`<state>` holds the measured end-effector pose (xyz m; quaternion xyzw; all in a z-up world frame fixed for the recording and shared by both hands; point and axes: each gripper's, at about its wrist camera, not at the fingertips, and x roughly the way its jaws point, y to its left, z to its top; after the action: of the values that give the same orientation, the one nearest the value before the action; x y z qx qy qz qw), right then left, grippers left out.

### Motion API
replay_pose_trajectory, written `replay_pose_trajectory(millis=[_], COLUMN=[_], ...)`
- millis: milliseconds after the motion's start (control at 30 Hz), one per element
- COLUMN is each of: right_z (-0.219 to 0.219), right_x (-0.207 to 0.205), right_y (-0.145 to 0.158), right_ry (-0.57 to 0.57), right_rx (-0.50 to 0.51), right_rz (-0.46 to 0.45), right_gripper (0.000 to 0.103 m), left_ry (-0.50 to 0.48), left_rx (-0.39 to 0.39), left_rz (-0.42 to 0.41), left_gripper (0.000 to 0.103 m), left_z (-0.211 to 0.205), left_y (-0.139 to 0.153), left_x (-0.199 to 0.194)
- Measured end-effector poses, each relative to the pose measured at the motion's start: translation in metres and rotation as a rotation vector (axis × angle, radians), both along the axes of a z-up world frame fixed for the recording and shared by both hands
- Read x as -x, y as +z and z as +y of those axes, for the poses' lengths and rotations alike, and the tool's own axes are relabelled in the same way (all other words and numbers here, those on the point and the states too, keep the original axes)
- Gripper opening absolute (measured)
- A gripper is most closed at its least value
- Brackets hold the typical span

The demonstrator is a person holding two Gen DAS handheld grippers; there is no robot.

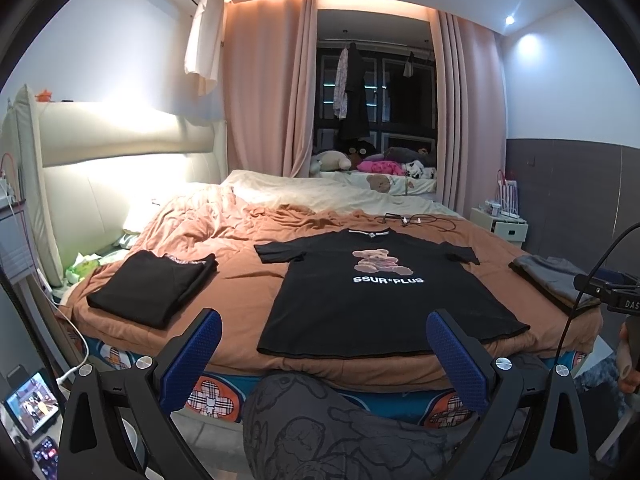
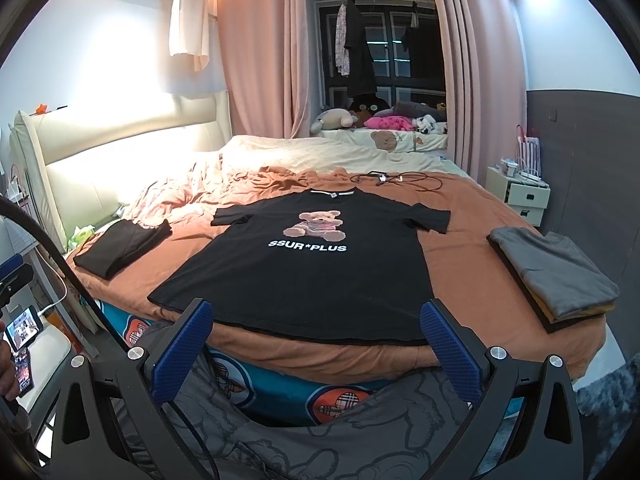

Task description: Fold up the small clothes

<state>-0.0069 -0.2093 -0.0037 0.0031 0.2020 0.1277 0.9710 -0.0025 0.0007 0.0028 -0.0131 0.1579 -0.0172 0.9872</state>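
Left gripper [image 1: 324, 344], with two blue textured pads on black arms, is spread wide and empty. Beyond it one black T-shirt [image 1: 384, 300] — soft, smooth, printed with a teddy bear — lies flat on a rumpled orange bedcover [image 1: 240, 292], hem nearest the pads. One folded black garment [image 1: 152, 284] sits to its left.

From the right wrist, the right gripper [image 2: 316, 332] also stands apart, holding nothing, just short of the shirt's hem. One folded stack, grey on top [image 2: 556, 272], lies to the right.

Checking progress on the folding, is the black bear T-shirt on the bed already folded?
No, the black bear T-shirt lies spread flat on the orange blanket with both sleeves out.
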Motion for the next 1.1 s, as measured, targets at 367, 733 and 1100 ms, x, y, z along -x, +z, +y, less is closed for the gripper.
replay_pose_trajectory(millis=[367,733,1100], right_z=[-0.0007,-0.0004,-0.0001], right_x=[-0.0007,-0.0007,-0.0005], right_y=[0.0004,0.0006,0.0006], right_ry=[-0.001,-0.001,-0.002], right_rx=[0.001,0.002,0.004], right_rz=[-0.001,-0.002,-0.003], right_gripper=[0.103,0.103,0.103], left_ry=[-0.002,-0.002,-0.003], left_rx=[-0.002,-0.003,-0.003], left_rz=[-0.007,-0.012,-0.013], left_gripper=[0.103,0.103,0.103], left_z=[-0.0022,-0.0031,-0.0022], left_y=[-0.0006,-0.0011,-0.0011], left_x=[0.0013,0.0021,0.0022])
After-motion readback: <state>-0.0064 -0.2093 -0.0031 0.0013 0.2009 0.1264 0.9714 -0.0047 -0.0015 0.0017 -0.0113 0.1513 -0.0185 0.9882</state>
